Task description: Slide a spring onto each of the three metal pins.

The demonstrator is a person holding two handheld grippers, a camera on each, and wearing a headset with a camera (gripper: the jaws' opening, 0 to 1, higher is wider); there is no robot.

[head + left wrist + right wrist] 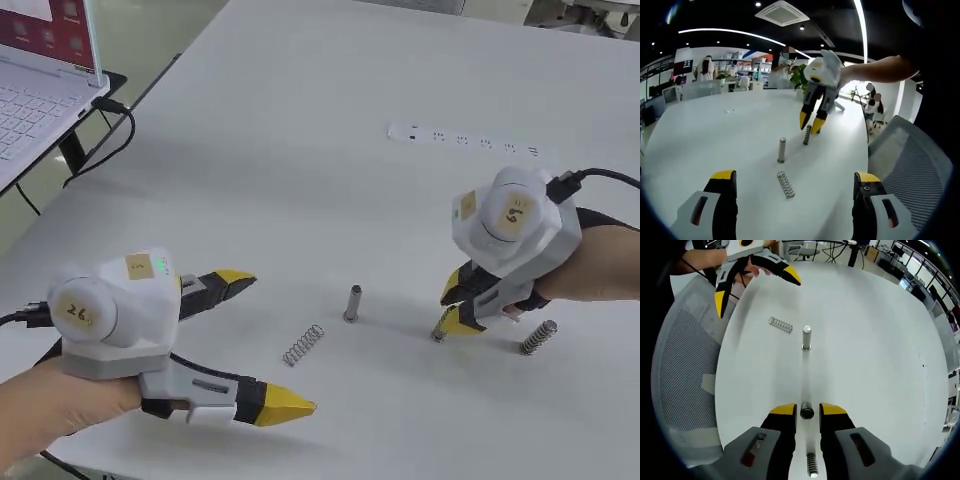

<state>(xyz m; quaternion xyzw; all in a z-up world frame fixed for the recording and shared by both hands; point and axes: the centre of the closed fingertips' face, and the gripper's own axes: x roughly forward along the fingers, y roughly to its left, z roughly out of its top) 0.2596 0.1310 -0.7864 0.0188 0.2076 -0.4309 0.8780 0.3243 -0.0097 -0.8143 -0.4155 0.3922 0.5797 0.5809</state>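
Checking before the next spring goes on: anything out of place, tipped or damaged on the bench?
Nothing stands out. The loose spring lies flat on the table near the bare pin, which stands upright. The sprung pin already carries its spring. No damage or spill is visible.

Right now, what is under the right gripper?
Under the right gripper, a metal pin stands between its jaws, seen end-on. Behind it, below the body, a second pin wears a spring. The jaws hide the first pin's shaft, so a spring there cannot be judged.
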